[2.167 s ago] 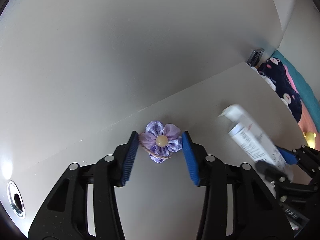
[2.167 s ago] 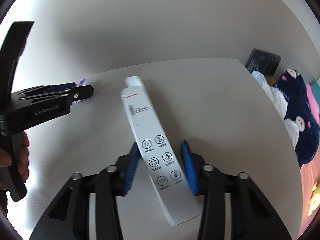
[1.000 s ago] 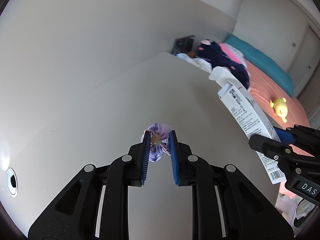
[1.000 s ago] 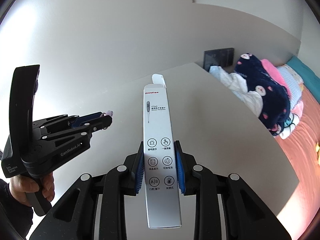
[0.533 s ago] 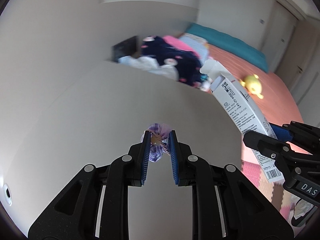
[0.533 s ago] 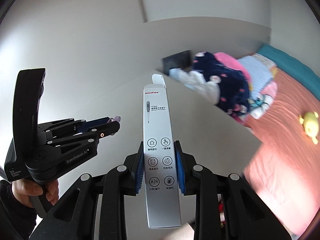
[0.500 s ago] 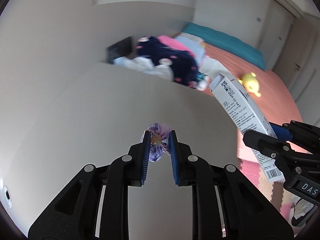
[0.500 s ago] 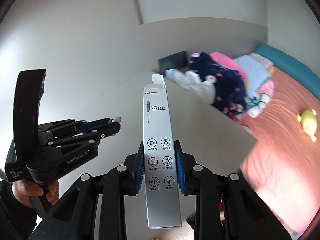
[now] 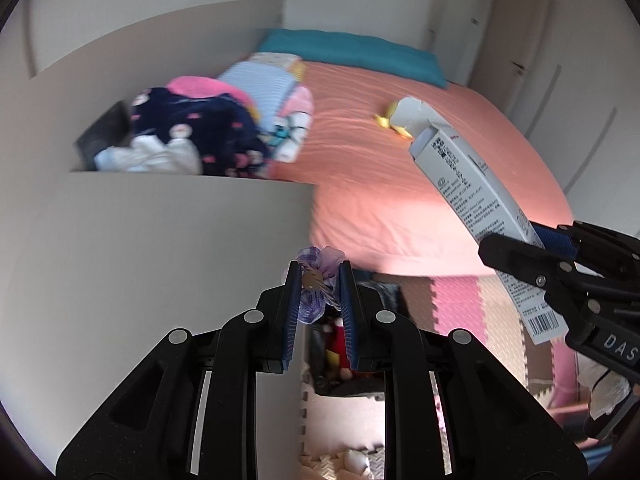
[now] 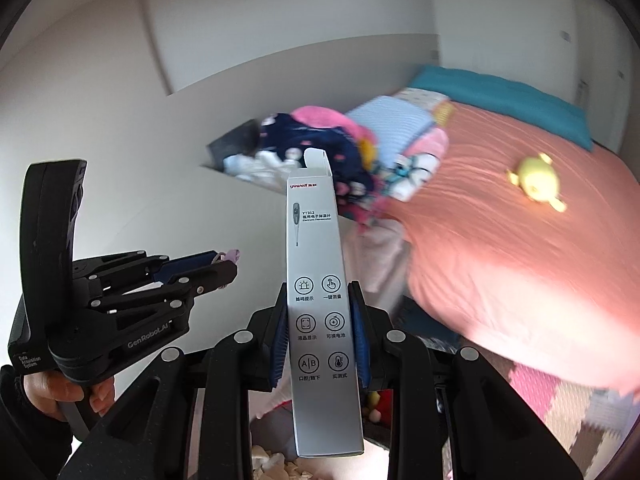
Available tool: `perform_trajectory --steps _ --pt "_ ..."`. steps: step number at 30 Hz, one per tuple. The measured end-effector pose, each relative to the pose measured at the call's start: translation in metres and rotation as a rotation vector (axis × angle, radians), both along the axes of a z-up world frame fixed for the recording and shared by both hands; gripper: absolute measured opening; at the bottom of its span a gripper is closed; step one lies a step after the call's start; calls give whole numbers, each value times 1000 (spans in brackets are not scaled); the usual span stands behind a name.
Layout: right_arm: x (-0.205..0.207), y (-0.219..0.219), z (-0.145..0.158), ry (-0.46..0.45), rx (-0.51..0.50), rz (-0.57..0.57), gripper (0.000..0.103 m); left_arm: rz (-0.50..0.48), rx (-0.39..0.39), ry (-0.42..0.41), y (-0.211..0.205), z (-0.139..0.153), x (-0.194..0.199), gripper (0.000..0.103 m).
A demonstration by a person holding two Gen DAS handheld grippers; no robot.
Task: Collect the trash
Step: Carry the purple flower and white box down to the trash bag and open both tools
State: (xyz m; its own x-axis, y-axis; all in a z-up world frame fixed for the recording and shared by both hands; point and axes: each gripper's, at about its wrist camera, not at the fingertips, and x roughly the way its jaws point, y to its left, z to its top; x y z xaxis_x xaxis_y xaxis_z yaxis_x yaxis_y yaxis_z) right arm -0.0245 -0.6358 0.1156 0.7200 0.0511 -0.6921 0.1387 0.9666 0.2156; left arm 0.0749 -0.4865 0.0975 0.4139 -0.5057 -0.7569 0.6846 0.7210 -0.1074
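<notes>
Both grippers carry trash past the table edge.

The left gripper (image 9: 319, 276) is clamped on a purple fabric flower (image 9: 318, 280) pinched between its blue pads, with the white table (image 9: 140, 260) to its left. To its right, the right gripper (image 10: 320, 320) grips a tall white thermometer box (image 10: 318, 300) (flap open at top), the pink bed (image 10: 500, 248) ahead.

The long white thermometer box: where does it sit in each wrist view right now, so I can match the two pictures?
Left wrist view: long white thermometer box slants along the right side, clamped in the right gripper.
Right wrist view: same box stands upright at centre, between that gripper's jaws.
Shared landmark: small yellow plush toy on the salmon-pink bed.
</notes>
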Motion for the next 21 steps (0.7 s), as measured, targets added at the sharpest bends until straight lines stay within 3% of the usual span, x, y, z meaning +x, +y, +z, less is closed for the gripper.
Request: perform_trajectory --steps 14,16,17,19,21 --pt "-49 -67 -37 82 29 -175 32 -176 74 92 -79 -29 -32 22" --pt "-57 -72 -34 65 -34 -243 79 -149 138 83 -87 -35 -30 69" --pt "-63 -74 -30 41 -73 -280 86 -109 152 41 -86 -34 -30 96" --pt "-72 -78 -24 23 -115 -311 86 -69 138 -21 -82 -30 -31 97" --pt "-78 -83 -21 13 -115 -327 86 -66 142 5 -80 -32 -26 97"
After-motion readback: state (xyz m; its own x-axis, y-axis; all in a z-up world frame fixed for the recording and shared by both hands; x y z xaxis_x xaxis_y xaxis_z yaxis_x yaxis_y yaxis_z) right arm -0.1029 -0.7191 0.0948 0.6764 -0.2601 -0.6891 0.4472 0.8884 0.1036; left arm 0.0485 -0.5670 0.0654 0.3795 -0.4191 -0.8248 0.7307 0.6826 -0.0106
